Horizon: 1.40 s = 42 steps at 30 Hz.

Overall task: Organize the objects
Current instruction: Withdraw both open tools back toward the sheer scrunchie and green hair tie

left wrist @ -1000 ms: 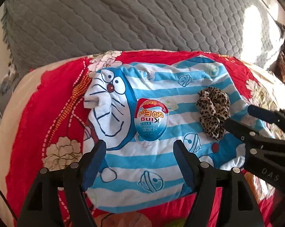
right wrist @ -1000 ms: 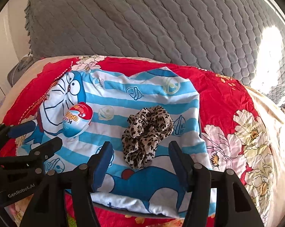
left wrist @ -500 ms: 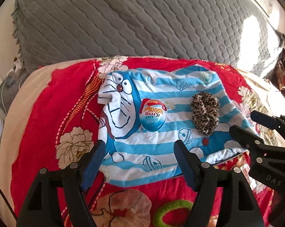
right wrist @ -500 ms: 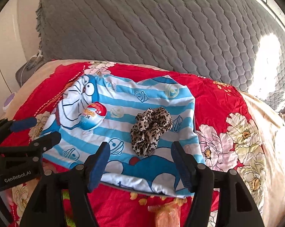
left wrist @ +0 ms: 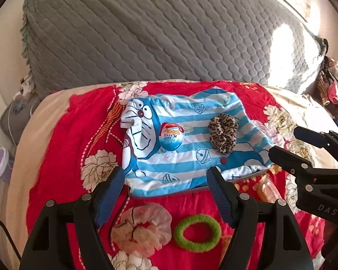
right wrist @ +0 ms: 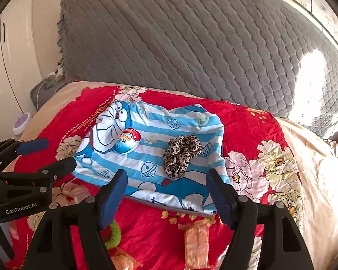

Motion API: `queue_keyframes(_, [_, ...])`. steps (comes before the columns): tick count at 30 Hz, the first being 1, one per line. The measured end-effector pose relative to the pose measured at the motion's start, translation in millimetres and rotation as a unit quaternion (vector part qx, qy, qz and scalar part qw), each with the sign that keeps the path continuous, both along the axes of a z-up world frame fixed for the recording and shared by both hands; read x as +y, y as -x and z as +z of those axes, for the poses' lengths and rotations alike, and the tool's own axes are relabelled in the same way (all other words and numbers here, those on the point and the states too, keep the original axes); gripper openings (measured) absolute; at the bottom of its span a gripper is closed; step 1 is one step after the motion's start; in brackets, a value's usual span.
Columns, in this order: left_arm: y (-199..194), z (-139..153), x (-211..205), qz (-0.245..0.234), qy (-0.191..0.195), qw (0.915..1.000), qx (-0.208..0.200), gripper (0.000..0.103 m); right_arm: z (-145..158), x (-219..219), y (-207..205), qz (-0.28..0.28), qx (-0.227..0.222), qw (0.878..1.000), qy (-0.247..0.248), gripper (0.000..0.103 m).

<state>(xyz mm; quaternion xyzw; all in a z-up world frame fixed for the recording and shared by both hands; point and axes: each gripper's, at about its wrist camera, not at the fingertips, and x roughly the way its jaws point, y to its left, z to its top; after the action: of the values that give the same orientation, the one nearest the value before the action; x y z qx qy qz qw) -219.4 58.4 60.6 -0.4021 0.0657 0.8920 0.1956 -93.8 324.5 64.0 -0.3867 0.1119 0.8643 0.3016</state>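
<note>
On the red flowered bedspread (left wrist: 63,148) lies a blue-and-white striped cartoon-cat cloth (left wrist: 187,164) carrying a red-and-blue foil egg (left wrist: 171,138) and, well apart to its right, a leopard-print fabric scrunchie (left wrist: 224,132). Near the cloth's front edge lie a pink sheer scrunchie (left wrist: 142,229), a green fuzzy hair ring (left wrist: 197,232) and an orange wrapped packet (right wrist: 196,245). Left tongs (left wrist: 165,194) and right tongs (right wrist: 166,193) hover with nothing between their pads, jaws opening.

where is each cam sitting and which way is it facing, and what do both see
Left wrist: on the left gripper, tilted down at the bed; its open fingers below, right gripper at right.
Right wrist: on the right gripper, same tilt; its opening, empty fingers below, the left gripper at left.
Shared: striped cartoon cloth, toy egg, leopard scrunchie, grey quilted headboard.
</note>
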Motion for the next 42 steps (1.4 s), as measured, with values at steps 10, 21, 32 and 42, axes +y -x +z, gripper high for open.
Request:
queue_keyframes(10, [-41.7,22.1,-15.8,0.01,-0.004,0.9998,0.014,0.082,16.4,-26.9,-25.6,0.006,0.015,1.0,-0.004,0.074])
queue_keyframes(21, [-68.5,34.6,-38.9,0.026,-0.001,0.9995,0.015,0.082,23.4,-50.4,-53.4,0.007,0.022,1.0,-0.003,0.075])
queue_keyframes(32, [-91.9,37.1,-52.1,0.022,0.014,0.9995,0.017,0.083,40.4,-69.1,-74.4,0.007,0.027,0.999,-0.014,0.075])
queue_keyframes(42, [-103.9,23.0,-58.3,0.011,0.031,0.9994,0.007,0.083,34.3,-86.6,-75.6,0.023,0.026,0.999,-0.021,0.077])
